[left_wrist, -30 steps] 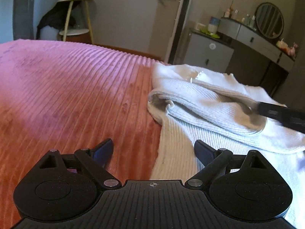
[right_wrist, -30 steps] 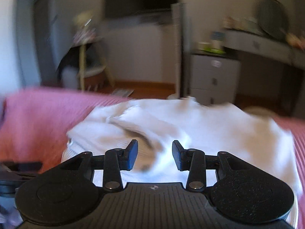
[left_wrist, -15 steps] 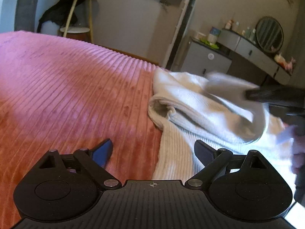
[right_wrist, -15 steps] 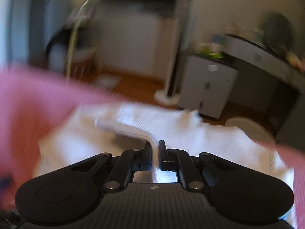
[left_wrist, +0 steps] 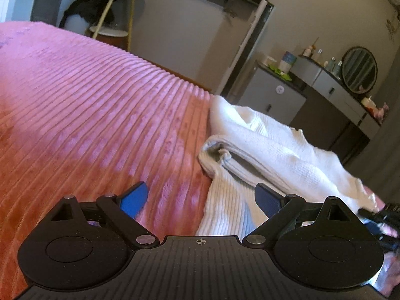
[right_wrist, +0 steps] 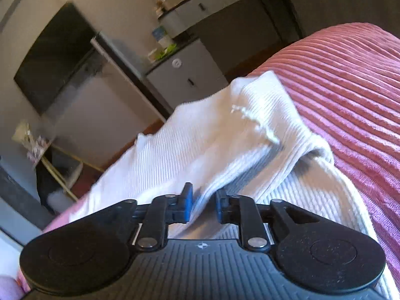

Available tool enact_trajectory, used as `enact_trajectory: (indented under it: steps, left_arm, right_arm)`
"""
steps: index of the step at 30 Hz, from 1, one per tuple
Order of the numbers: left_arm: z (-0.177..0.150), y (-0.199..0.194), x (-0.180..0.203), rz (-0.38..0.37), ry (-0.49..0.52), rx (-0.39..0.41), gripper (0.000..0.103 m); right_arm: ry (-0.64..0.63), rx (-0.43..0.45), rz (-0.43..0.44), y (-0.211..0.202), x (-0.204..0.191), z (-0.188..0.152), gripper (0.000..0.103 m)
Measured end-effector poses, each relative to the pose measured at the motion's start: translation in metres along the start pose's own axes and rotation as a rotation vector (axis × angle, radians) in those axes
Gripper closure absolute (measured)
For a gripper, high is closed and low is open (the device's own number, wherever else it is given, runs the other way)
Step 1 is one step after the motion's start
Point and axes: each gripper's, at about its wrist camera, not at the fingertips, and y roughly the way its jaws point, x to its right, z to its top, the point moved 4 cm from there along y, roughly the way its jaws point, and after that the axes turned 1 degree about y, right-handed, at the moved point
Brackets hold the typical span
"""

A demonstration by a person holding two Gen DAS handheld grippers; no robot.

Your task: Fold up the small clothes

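A white ribbed garment [left_wrist: 270,150] lies on a pink ribbed bedspread [left_wrist: 87,115], partly folded over itself, and fills the lower right of the left wrist view and the middle of the right wrist view [right_wrist: 225,145]. The left gripper [left_wrist: 202,198] hangs low over the bed at the bottom of its frame with its jaws spread wide; its left blue pad sits over bare bedspread and its right pad over the garment's near edge, and nothing is pinched between them. The right gripper [right_wrist: 203,206] is rolled sideways, so the room tilts in its view, with the bedspread [right_wrist: 350,80] running down the right side of the frame. Its jaws stand narrow and have just been opening; a raised fold of the white garment runs down into the gap between the blue pads, though the blur hides whether they press on it. Part of the right gripper shows as a dark shape at the right edge of the left wrist view. Behind the bed, a grey cabinet [left_wrist: 272,95] stands in the upper right of the left view, with a round mirror [left_wrist: 359,70] further right and a small round side table [left_wrist: 112,12] at the upper left.
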Motion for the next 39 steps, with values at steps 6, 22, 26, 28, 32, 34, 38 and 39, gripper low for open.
enact_trajectory:
  steps: [6, 22, 26, 28, 32, 34, 38, 39]
  left_arm:
    - [-0.004, 0.003, 0.007, 0.025, 0.051, 0.006, 0.006]
    - [-0.004, 0.006, 0.005, 0.022, 0.041, 0.009, 0.006]
    - [-0.005, 0.006, 0.006, 0.026, 0.055, 0.009, 0.006]
    - [-0.006, 0.006, 0.006, 0.03, 0.061, 0.01, 0.006]
    - [-0.007, 0.006, 0.008, 0.038, 0.072, 0.008, 0.006]
    - [-0.008, 0.006, 0.009, 0.043, 0.077, 0.003, 0.006]
    - [-0.008, 0.002, 0.01, 0.048, 0.07, -0.011, 0.006]
    - [-0.008, 0.001, 0.01, 0.048, 0.065, -0.016, 0.006]
  right_arm:
    - [-0.013, -0.033, -0.028, 0.01, 0.001, 0.009, 0.094]
    - [-0.517, 0.016, -0.219, 0.013, -0.024, 0.007, 0.096]
    - [-0.523, 0.032, -0.236, 0.008, -0.023, 0.009, 0.096]
    - [-0.552, 0.025, -0.252, 0.01, -0.024, 0.007, 0.096]
    - [-0.591, -0.015, -0.268, 0.018, -0.023, 0.004, 0.096]
    - [-0.612, -0.039, -0.269, 0.021, -0.023, 0.006, 0.096]
    - [-0.602, -0.077, -0.266, 0.015, -0.027, 0.014, 0.096]
    - [-0.598, -0.076, -0.267, 0.011, -0.027, 0.015, 0.095]
